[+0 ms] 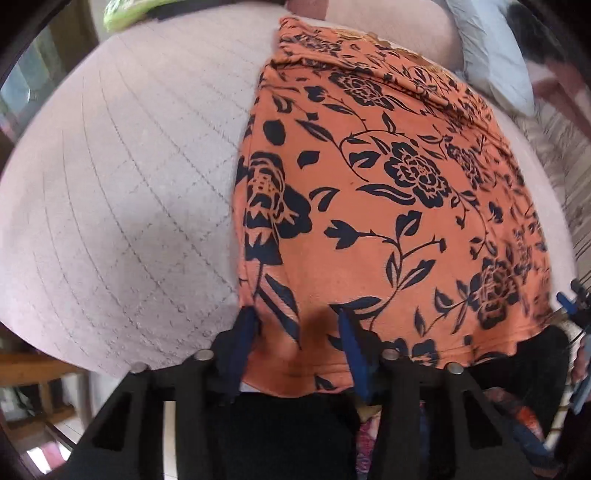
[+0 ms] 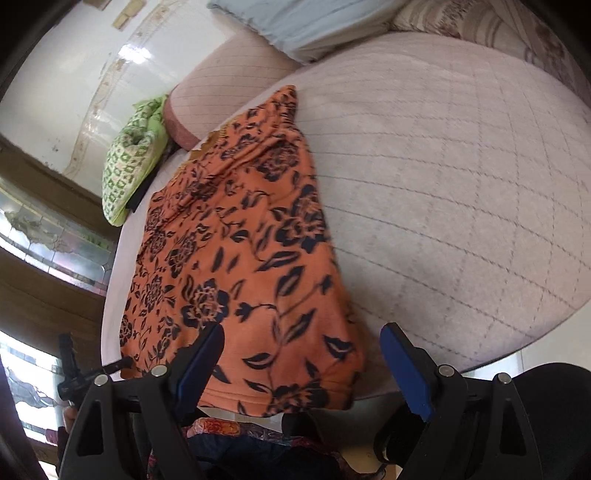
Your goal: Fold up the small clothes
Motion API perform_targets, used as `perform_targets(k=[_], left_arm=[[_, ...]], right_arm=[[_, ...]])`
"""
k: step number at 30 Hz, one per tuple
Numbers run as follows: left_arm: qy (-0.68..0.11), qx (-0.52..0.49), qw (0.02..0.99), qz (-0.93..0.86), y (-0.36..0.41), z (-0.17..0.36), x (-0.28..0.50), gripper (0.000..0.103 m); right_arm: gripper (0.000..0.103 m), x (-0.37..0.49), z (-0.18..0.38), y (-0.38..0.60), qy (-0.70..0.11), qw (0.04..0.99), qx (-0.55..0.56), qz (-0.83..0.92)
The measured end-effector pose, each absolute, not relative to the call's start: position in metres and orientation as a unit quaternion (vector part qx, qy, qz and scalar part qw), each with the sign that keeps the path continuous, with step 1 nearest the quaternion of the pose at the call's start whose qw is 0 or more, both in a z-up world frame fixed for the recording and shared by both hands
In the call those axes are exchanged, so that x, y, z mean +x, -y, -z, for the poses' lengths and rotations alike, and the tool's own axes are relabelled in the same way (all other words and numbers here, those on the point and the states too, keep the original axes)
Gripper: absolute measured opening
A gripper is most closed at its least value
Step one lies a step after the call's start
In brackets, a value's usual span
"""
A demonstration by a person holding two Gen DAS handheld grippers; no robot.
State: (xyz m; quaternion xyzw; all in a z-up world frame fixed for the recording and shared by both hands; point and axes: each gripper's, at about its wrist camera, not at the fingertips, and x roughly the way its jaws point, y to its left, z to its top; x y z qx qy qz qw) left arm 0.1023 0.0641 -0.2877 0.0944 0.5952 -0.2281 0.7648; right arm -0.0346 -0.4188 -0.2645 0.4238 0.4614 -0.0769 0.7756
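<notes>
An orange garment with a black flower print (image 1: 388, 192) lies spread flat on the pink quilted bed, its hem hanging over the near edge; it also shows in the right wrist view (image 2: 236, 251). My left gripper (image 1: 297, 317) is open, its blue fingers (image 1: 245, 332) astride the garment's near left corner, cloth between them. My right gripper (image 2: 303, 343) is open wide, its fingers (image 2: 402, 369) either side of the garment's near right corner. Neither is closed on the cloth. The right gripper's tip shows at the right edge of the left wrist view (image 1: 576, 295).
The pink quilted mattress (image 2: 461, 192) extends right of the garment. A green patterned pillow (image 2: 129, 155) lies at the bed's far left, a pink bolster (image 2: 218, 92) and a light blue pillow (image 2: 314, 26) at the head. Wooden furniture (image 1: 44, 373) stands beside the bed.
</notes>
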Motion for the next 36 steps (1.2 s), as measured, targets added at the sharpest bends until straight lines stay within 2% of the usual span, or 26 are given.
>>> perform_targets(k=[1,2,5,7,10,11,12,14,15,16,17,23,25,27,28,30,34,35,36], left_arm=[[-0.593,0.097,0.766,0.229,-0.065,0.286,0.101,0.033],[-0.591,0.095,0.768,0.228,-0.066,0.286,0.103,0.021],[-0.596,0.068,0.765,0.235,-0.072,0.286,0.108,0.019],[-0.592,0.068,0.766,0.240,-0.075,0.286,0.106,0.020],[-0.589,0.060,0.765,0.252,-0.078,0.285,0.105,0.038],[-0.589,0.054,0.765,0.256,-0.078,0.285,0.105,0.042],[-0.588,0.056,0.766,0.253,-0.076,0.284,0.105,0.042],[-0.587,0.067,0.766,0.251,-0.077,0.281,0.102,0.039],[-0.585,0.072,0.768,0.250,-0.074,0.281,0.102,0.023],[-0.586,0.079,0.767,0.249,-0.071,0.281,0.102,0.013],[-0.586,0.084,0.767,0.246,-0.072,0.280,0.103,0.008],[-0.589,0.043,0.769,0.245,-0.088,0.276,0.109,0.007],[-0.587,0.048,0.770,0.246,-0.089,0.275,0.108,0.008],[-0.590,0.061,0.772,0.230,-0.090,0.278,0.109,0.015],[-0.595,0.061,0.770,0.223,-0.090,0.280,0.110,0.022],[-0.611,0.059,0.762,0.206,-0.092,0.286,0.113,0.070],[-0.625,0.060,0.749,0.212,-0.087,0.296,0.109,0.071],[-0.619,0.064,0.751,0.218,-0.085,0.295,0.106,0.063],[-0.618,0.066,0.753,0.218,-0.084,0.294,0.105,0.045]], right_arm=[[0.088,-0.034,0.272,0.421,-0.467,0.767,0.434,0.069],[0.088,-0.033,0.278,0.421,-0.469,0.762,0.441,0.065],[0.086,-0.028,0.292,0.412,-0.485,0.753,0.441,0.062],[0.082,-0.022,0.287,0.398,-0.507,0.764,0.392,0.073],[0.044,-0.013,0.281,0.377,-0.557,0.765,0.312,0.087],[0.019,-0.012,0.281,0.375,-0.566,0.763,0.299,0.088],[0.008,-0.012,0.280,0.372,-0.569,0.762,0.298,0.079],[0.008,-0.010,0.271,0.364,-0.566,0.769,0.288,0.070],[0.007,-0.010,0.265,0.361,-0.559,0.776,0.286,0.061],[0.007,-0.010,0.260,0.359,-0.552,0.780,0.290,0.053],[0.007,-0.009,0.252,0.359,-0.543,0.785,0.296,0.044],[0.007,-0.015,0.225,0.389,-0.496,0.809,0.308,0.069],[0.007,-0.020,0.226,0.402,-0.493,0.807,0.315,0.081],[0.007,-0.022,0.233,0.405,-0.499,0.798,0.329,0.077],[0.007,-0.023,0.237,0.403,-0.505,0.794,0.331,0.074],[0.010,-0.022,0.248,0.401,-0.524,0.779,0.339,0.065],[0.011,-0.018,0.263,0.394,-0.554,0.757,0.343,0.058],[0.012,-0.018,0.264,0.393,-0.554,0.757,0.341,0.058],[0.014,-0.019,0.266,0.392,-0.553,0.757,0.343,0.054]])
